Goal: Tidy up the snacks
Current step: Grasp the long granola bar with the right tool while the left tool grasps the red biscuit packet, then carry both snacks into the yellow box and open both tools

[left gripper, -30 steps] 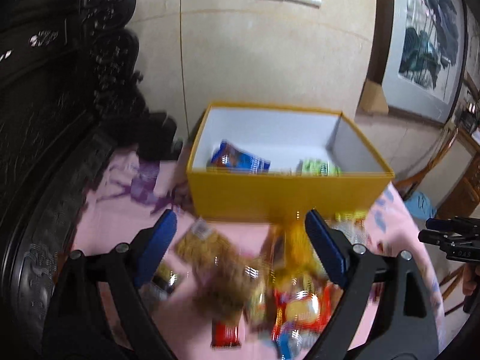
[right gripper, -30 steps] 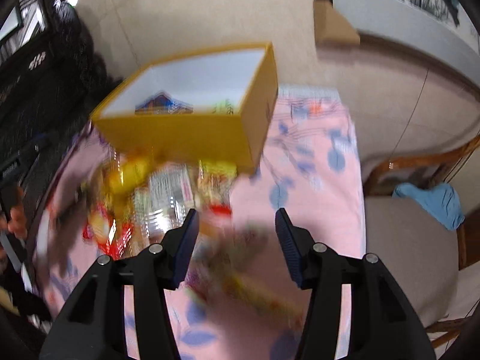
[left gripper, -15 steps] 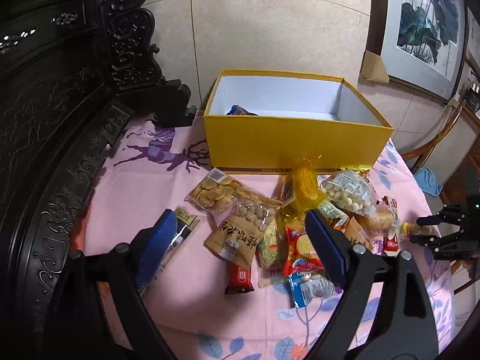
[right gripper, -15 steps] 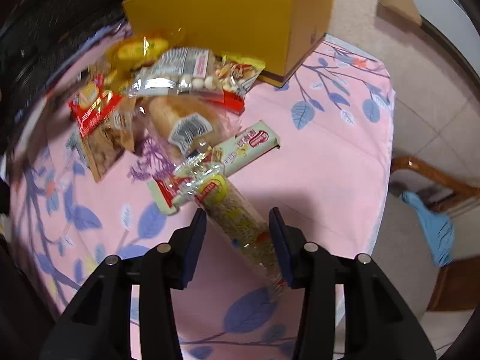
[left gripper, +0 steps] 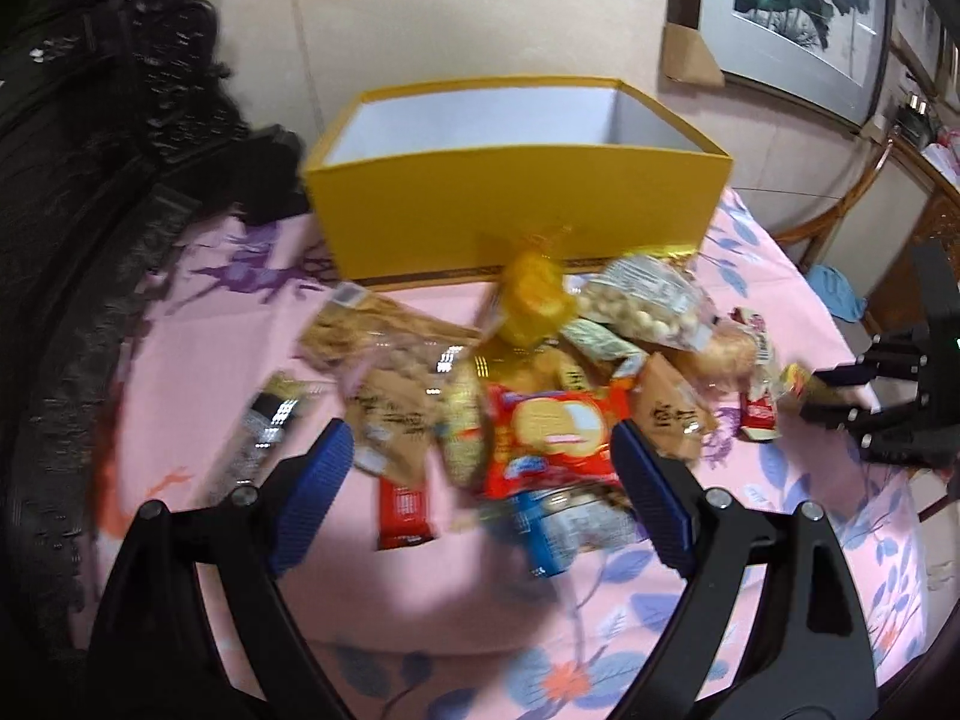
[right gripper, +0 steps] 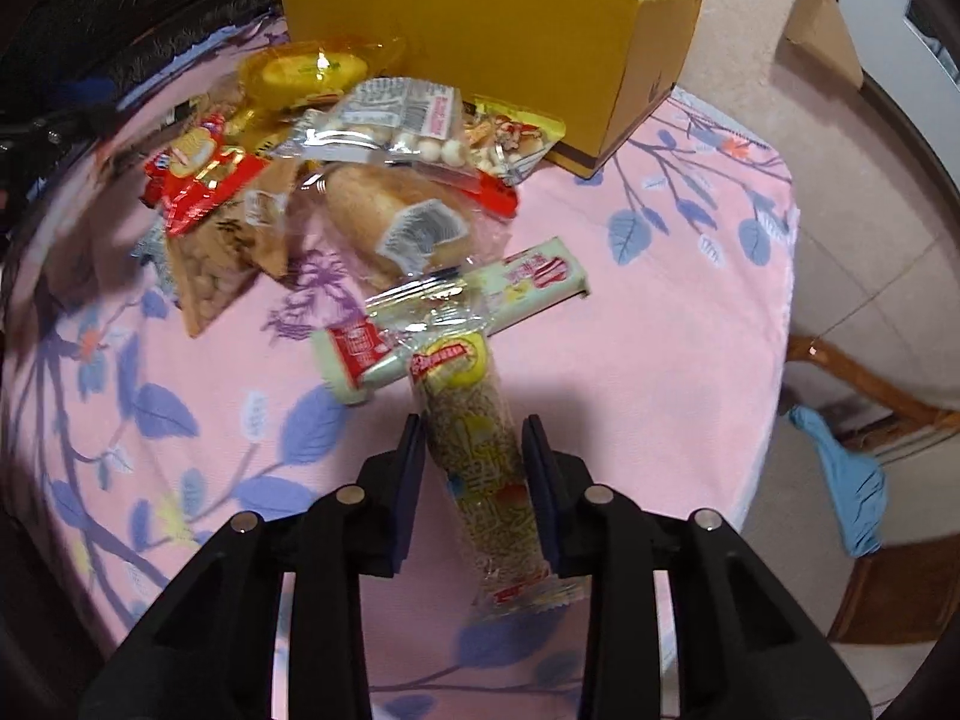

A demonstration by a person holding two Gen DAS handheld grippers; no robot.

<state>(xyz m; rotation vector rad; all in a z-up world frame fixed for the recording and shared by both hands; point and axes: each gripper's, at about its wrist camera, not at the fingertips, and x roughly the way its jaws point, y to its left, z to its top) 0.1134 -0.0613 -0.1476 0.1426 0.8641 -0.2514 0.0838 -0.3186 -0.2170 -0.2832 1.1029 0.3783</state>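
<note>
Claws first: our right claw (right gripper: 471,456) has just been closing, and the long tube pack (right gripper: 480,450) now lies between its pads, which sit at or very near its sides; we cannot tell whether they press it yet. Half a second ago those pads stood clearly wider, either side of the same pack. The pack lies flat on the pink desk (right gripper: 630,360), its far end resting on a pale bar (right gripper: 456,312).

Our left claw (left gripper: 474,462) is spread wide and holds nothing. It has come lower and nearer the pile, and a red biscuit pack (left gripper: 555,435) sits under the gap between its pads.

Beyond lie the rest of the snacks: a bread roll (right gripper: 384,222), a bag of white balls (right gripper: 396,120) and a yellow pouch (right gripper: 306,72), heaped in front of the yellow box (left gripper: 522,210). The box stands open at the far edge of the desk; from here we cannot see its floor.

We judge the sorting to be early, with most snacks still on the desk. If the grip firms, the pack can go to the box.
</note>
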